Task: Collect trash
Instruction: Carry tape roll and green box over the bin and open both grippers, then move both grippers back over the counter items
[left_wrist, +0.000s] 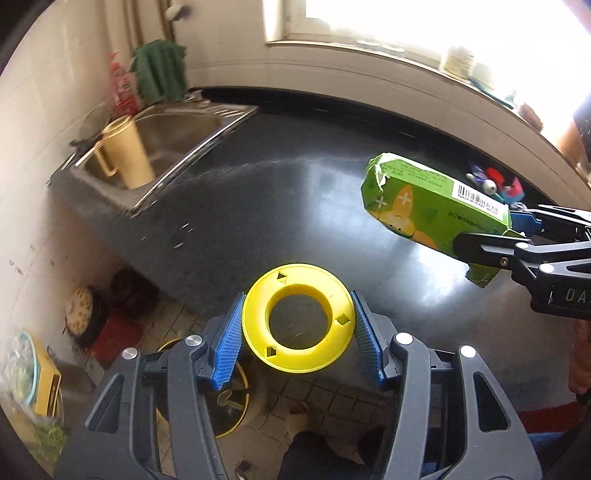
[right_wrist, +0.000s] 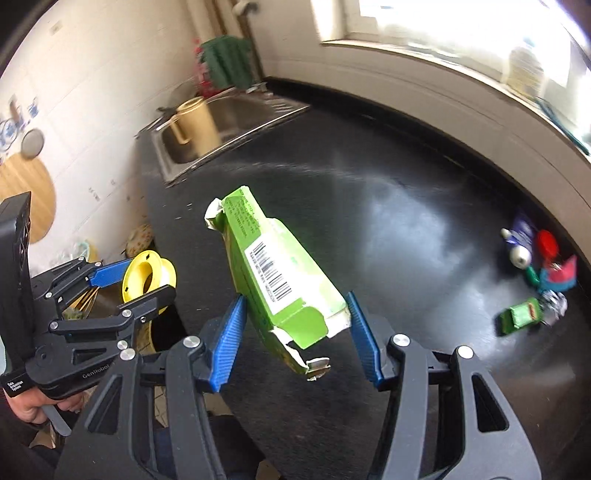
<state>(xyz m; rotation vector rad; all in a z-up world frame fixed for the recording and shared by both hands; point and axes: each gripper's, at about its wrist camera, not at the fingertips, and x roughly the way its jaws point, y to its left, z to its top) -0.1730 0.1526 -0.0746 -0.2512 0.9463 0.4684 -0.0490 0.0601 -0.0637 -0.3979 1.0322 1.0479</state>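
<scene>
Both items are lifted clear of the dark glossy surface (left_wrist: 258, 192), so the step in hand looks like carrying collected trash to a bin. The left gripper (left_wrist: 298, 328) has its blue ribbed fingers (left_wrist: 229, 347) pinching a yellow plastic spool-like ring (left_wrist: 297, 321) across its flange; the ring hangs past the surface edge, over the tiled floor. The right gripper (right_wrist: 295, 332) pinches a torn, flattened green cardboard carton with a barcode label (right_wrist: 273, 273), held tilted above the surface, ragged end toward the camera. A yellow-rimmed round container (left_wrist: 231, 398) shows on the floor below the left gripper, mostly hidden behind the fingers; likely the bin, though I cannot confirm. Next move, as I judge it: bring each gripper over that opening and spread the fingers, one after the other, so the two tools do not collide; they sit close. More trash is left: a small cluster of a green box, crumpled foil, red cap and purple-white pieces (right_wrist: 532, 273) near the back edge of the surface under the window. Nearby: steel sink (left_wrist: 166, 147) with a tan plastic jug (left_wrist: 127, 151) at its rim, and a green cloth (left_wrist: 159, 70) hanging by the wall. Nothing stands in the drop path except the surface edge itself.
</scene>
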